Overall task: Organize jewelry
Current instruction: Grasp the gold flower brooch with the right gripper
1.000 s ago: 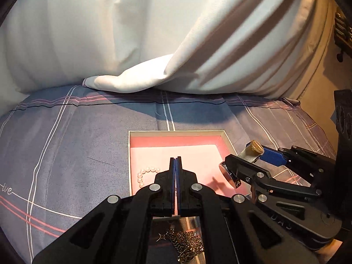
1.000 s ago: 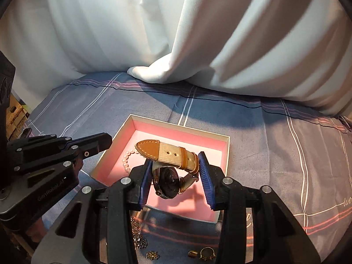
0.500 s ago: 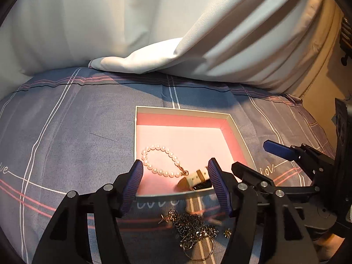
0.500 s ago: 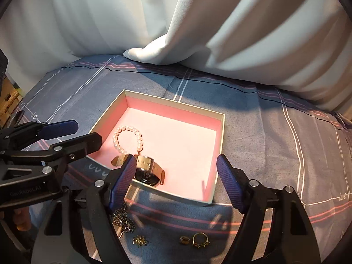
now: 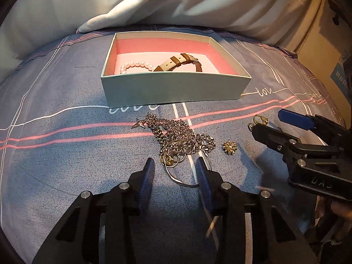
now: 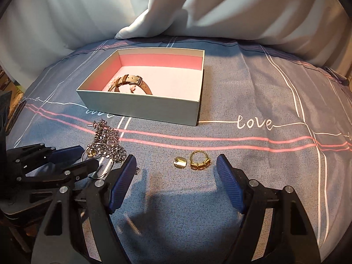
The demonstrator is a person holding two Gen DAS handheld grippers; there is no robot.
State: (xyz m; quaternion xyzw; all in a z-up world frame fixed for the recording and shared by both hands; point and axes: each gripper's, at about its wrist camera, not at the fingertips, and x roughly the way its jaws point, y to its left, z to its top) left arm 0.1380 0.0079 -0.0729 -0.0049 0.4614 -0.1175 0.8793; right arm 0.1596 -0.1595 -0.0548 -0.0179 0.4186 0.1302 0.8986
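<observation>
We have both hand-held grippers down low over the bed sheet (image 6: 253, 92) now, away from the box (image 5: 173, 88) they were over a second ago. The watch (image 5: 178, 62) that the right hand-held gripper (image 6: 176, 173) carried then now lies inside the box beside the pearl bracelet (image 5: 136, 66), so two pieces are stowed.

Right hand-held gripper: jaws wide apart, nothing between the pads, sheet only. Just ahead of it lie the gold ring (image 6: 199, 161) with amber stones and a small gold clip piece (image 6: 180, 162), side by side, apart from each other. We judge the ring is its next pick.

Left hand-held gripper (image 5: 175, 171): jaws have just been closing from a wider spread, now partly apart, not clamped. A thin silver hoop (image 5: 176, 176) from the tangled chain pile (image 5: 180, 138) sits between the pads, no contact we can see. A star-shaped charm (image 5: 138, 123) sticks out of the pile toward the box. A gold flower stud (image 5: 229, 147) lies alone on the sheet between the pile and the right hand-held gripper.

Still outside the box: chain pile, stud, ring, clip. We judge the task is under half done. The tangled pile may drag or shed pieces if only the hoop gets pinched.
</observation>
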